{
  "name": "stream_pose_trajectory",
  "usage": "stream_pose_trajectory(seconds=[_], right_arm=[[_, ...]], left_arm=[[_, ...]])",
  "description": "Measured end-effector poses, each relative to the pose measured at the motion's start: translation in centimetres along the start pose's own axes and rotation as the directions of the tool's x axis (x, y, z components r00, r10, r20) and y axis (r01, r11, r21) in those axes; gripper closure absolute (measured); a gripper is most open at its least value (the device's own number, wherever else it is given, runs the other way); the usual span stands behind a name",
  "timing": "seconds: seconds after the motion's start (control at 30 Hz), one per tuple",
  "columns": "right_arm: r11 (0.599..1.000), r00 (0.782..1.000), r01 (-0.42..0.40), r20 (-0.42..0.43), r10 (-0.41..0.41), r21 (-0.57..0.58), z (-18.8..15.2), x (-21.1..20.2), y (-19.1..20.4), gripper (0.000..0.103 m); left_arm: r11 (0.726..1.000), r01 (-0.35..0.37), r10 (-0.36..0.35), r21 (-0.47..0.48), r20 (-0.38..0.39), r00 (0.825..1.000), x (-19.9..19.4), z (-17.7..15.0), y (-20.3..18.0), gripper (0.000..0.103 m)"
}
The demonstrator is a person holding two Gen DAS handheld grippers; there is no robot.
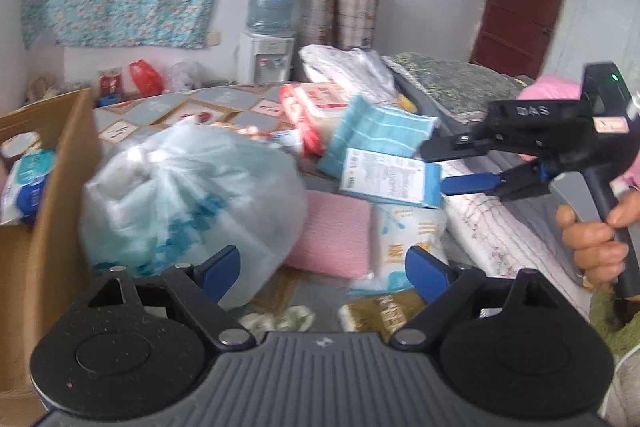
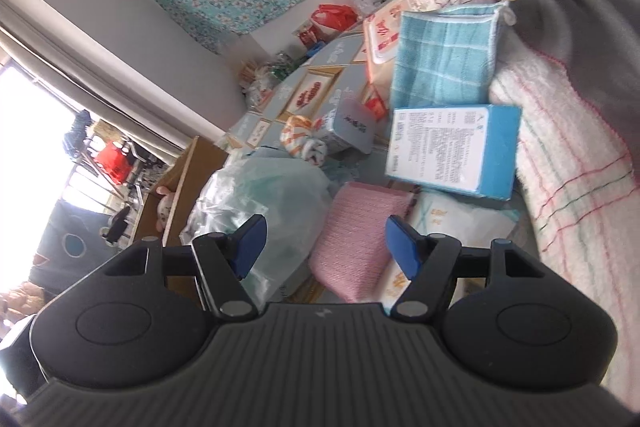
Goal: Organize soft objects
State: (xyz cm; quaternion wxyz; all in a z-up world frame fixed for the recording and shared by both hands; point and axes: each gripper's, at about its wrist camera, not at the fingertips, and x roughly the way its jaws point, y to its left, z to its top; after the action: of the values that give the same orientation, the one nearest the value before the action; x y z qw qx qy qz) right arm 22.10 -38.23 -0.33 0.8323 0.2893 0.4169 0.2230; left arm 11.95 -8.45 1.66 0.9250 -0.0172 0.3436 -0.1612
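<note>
Bedside clutter: cardboard box holds wipes pack; both grippers' fingers spread, empty.

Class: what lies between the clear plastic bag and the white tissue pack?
A pink textured pad lies between the clear plastic bag and white tissue pack, shown in both views.

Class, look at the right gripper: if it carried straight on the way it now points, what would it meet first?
Probably the pink folded cloth, which lies between the open right gripper fingers' line, just ahead; the blue box sits further on. Depth is uncertain.
</note>
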Motion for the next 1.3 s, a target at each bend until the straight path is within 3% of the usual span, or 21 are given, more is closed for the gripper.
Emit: stream_pose_trajectory(seconds=[0.13, 0.23, 0.43, 0.5, 0.67, 0.87, 1.17, 1.3], right_arm=[[0.996, 0.997, 0.075, 0.025, -0.074, -0.054, 1.7, 0.3, 0.2, 0.037], [0.986, 0.99, 0.138, 0.047, -0.134, -0.094, 3.6, 0.9, 0.2, 0.039], [0.94, 0.952, 0.304, 0.079, -0.295, -0.152, 6.8, 3.1, -1.4, 0.043], [0.936, 0.946, 0.323, 0.067, -0.317, -0.141, 7.5, 3.8, -2.4, 0.045], [0.93, 0.939, 0.343, 0.023, -0.343, -0.13, 8.2, 5.5, -4.3, 0.046], [0.951, 0.952, 0.291, -0.065, -0.299, -0.108, 7.6, 6.6, -5.0, 0.046], [0.991, 0.984, 0.128, -0.122, -0.131, -0.033, 6.1, 4.7, -3.9, 0.045], [0.999, 0.987, 0.034, -0.159, -0.034, -0.002, 4.7, 4.5, -2.8, 0.045]], left_arm=[[0.999, 0.054, -0.054, 0.003, 0.026, 0.998, 2.0, 0.5, -1.0, 0.018], [0.996, 0.086, -0.086, -0.019, 0.016, 0.996, 4.1, 1.1, -1.5, 0.029], [0.991, 0.133, -0.134, -0.031, -0.025, 0.991, 8.0, 1.8, -2.2, 0.048], [0.991, 0.132, -0.133, -0.029, -0.046, 0.99, 9.3, 1.9, -2.4, 0.055], [0.99, 0.132, -0.136, -0.044, -0.111, 0.984, 11.9, 1.7, -2.0, 0.062], [0.989, 0.137, -0.143, -0.053, -0.141, 0.98, 13.3, 1.5, -1.6, 0.066], [0.983, 0.166, -0.175, -0.074, -0.136, 0.975, 13.1, 1.5, -1.0, 0.065], [0.976, 0.189, -0.203, -0.104, -0.14, 0.969, 12.5, 1.3, -0.4, 0.061]])
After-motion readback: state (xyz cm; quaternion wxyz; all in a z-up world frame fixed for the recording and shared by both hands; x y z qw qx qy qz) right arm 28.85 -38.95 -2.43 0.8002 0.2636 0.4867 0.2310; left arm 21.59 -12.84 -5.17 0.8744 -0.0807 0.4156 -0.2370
